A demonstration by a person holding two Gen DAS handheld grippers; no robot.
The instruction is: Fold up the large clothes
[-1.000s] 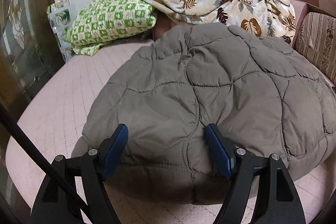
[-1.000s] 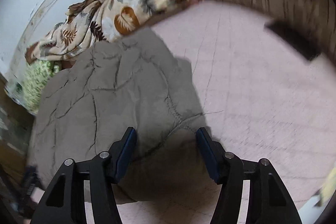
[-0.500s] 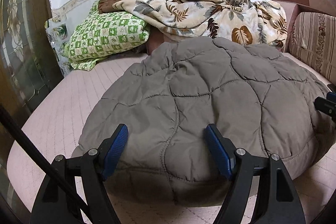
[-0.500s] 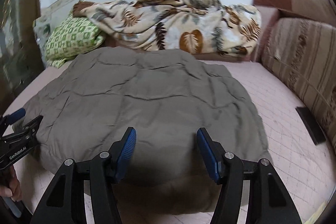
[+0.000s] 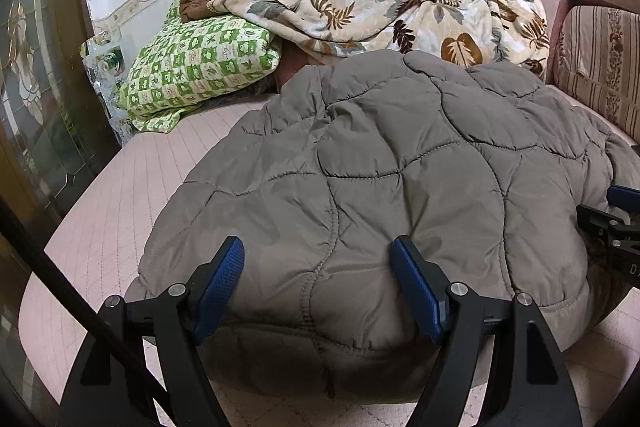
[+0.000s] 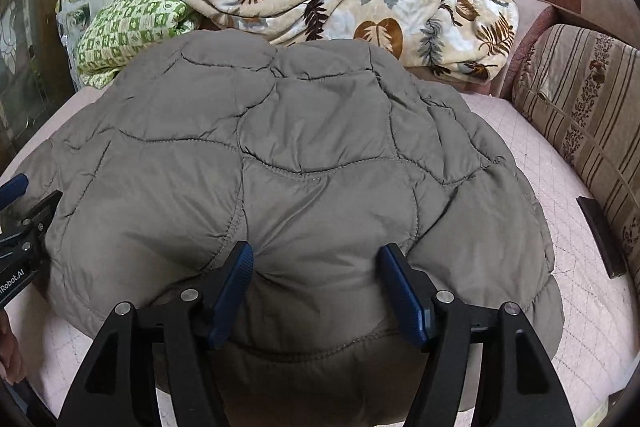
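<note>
Grey quilted jacket [image 5: 372,195] lies spread on the pink mattress [image 5: 100,211], its near hem toward both grippers and its far end toward the leaf-print blanket [image 5: 400,11]; its long axis seems to run side to side across the bed, though fisheye bending makes that uncertain. The left gripper [image 5: 318,291] stands wide over the hem, gripping nothing; the right gripper [image 6: 316,297] is opening, fabric bulging between its jaws. Judged step: taking the near edge. Next, both must pinch the hem and carry it over.
</note>
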